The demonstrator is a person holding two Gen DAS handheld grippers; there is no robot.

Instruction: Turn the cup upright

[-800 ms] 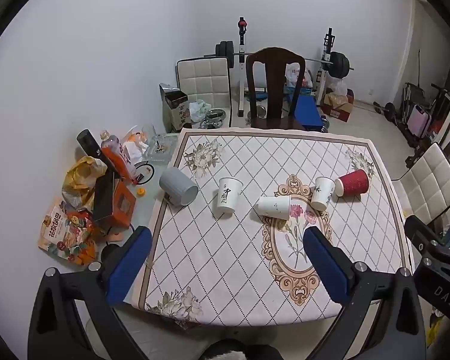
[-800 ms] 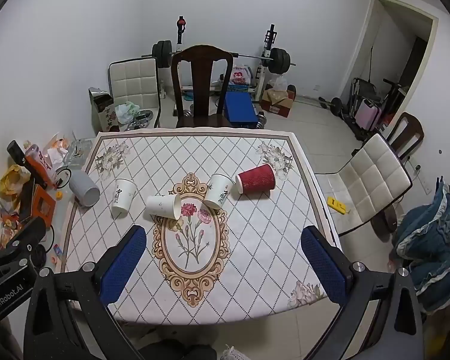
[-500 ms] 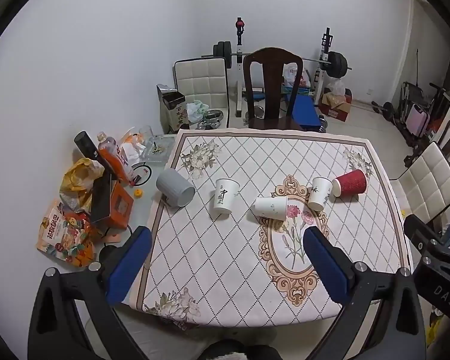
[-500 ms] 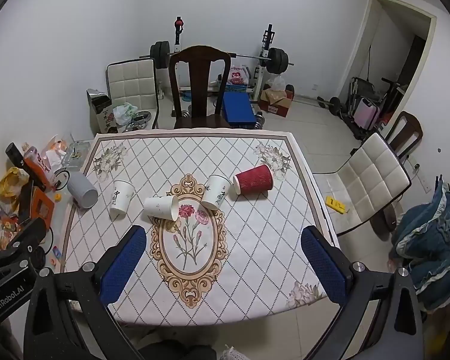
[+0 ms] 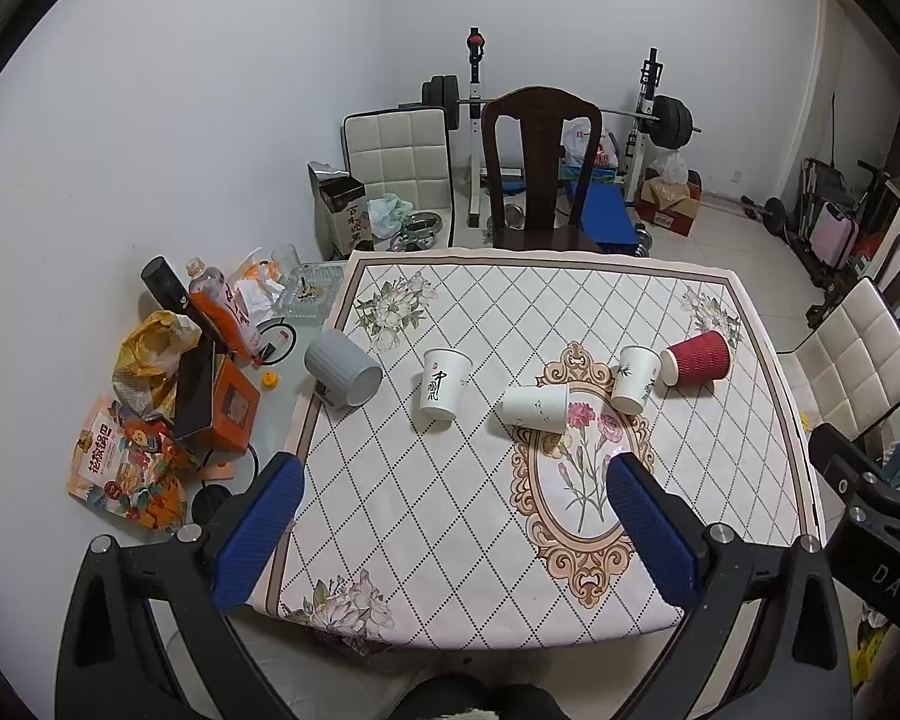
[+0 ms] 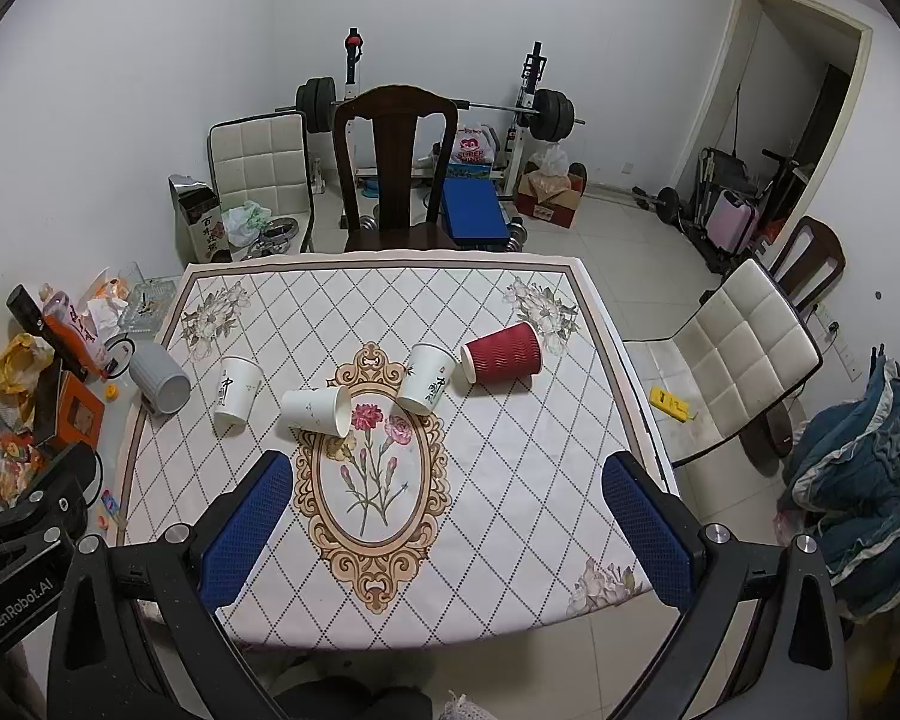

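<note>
1. Holding the left hand-held gripper (image 5: 450,516) and right hand-held gripper (image 6: 444,516) spread and empty, we hover over the near surface (image 6: 510,468) edge.
2. Farther off, we see a white paper cup (image 6: 315,411) lying on its side.
3. Beyond, a red ribbed paper cup (image 6: 501,354) lies tipped too.

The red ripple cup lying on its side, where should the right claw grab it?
Grip the red ripple cup across its ribbed wall near mid-body, coming from above. It lies on its side, mouth toward the upright white cup, so the rim side looks crowded.
</note>
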